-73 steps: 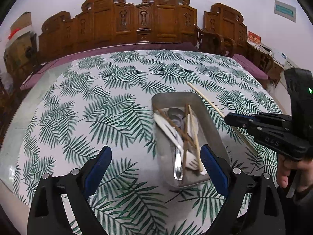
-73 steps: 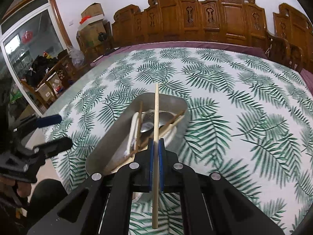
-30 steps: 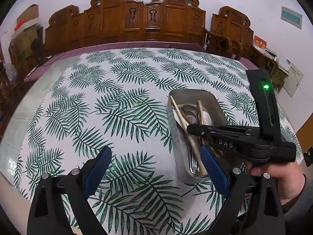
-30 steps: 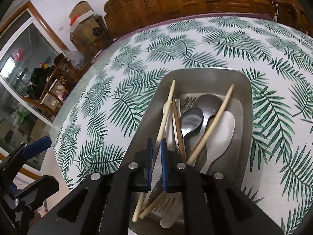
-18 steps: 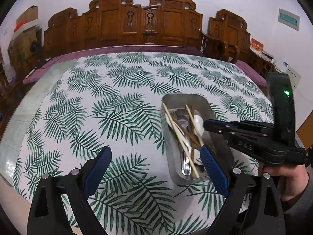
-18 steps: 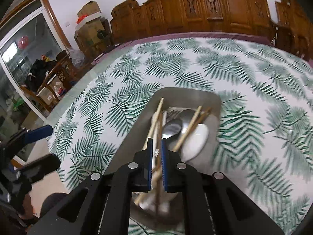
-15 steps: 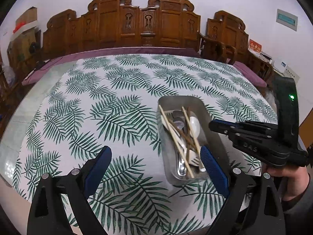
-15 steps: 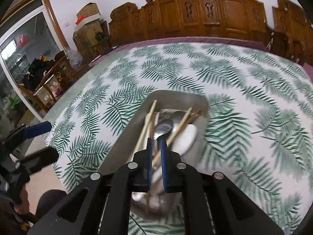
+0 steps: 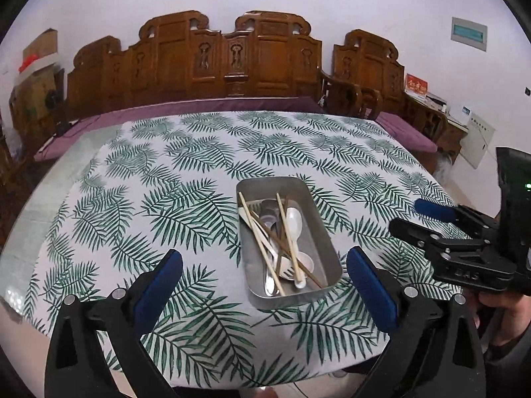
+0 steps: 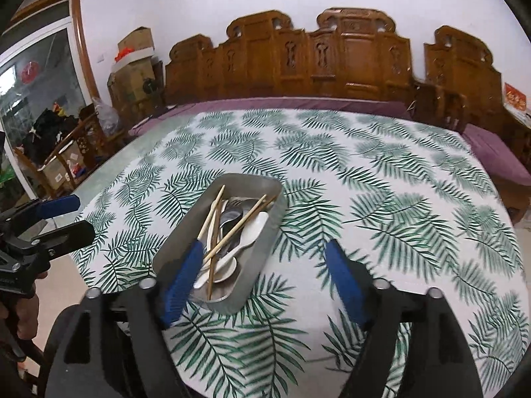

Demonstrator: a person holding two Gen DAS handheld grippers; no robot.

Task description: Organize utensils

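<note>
A metal tray [image 9: 318, 212] stands on the leaf-print tablecloth [image 9: 172, 205] near the front edge. It holds wooden chopsticks [image 9: 259, 242], metal spoons [image 9: 268, 214] and a white spoon [image 9: 294, 220]. The tray also shows in the right wrist view [image 10: 262, 248] with the chopsticks [image 10: 239, 227] in it. My left gripper [image 9: 264, 263] is open and empty, just in front of the tray. My right gripper [image 10: 264, 252] is open and empty, held above the table to the right of the tray; it shows in the left wrist view [image 9: 415, 215].
Carved wooden chairs [image 9: 232, 63] and a purple-cushioned bench [image 9: 199, 107] stand behind the table. Cardboard boxes [image 10: 132, 63] and a glass door [image 10: 36, 99] are at the left. A side cabinet [image 9: 431, 112] stands at the right.
My right gripper let go of the chopstick into the tray, drew back and up to the right, and opened wide. My left gripper rose and pulled back a little.
</note>
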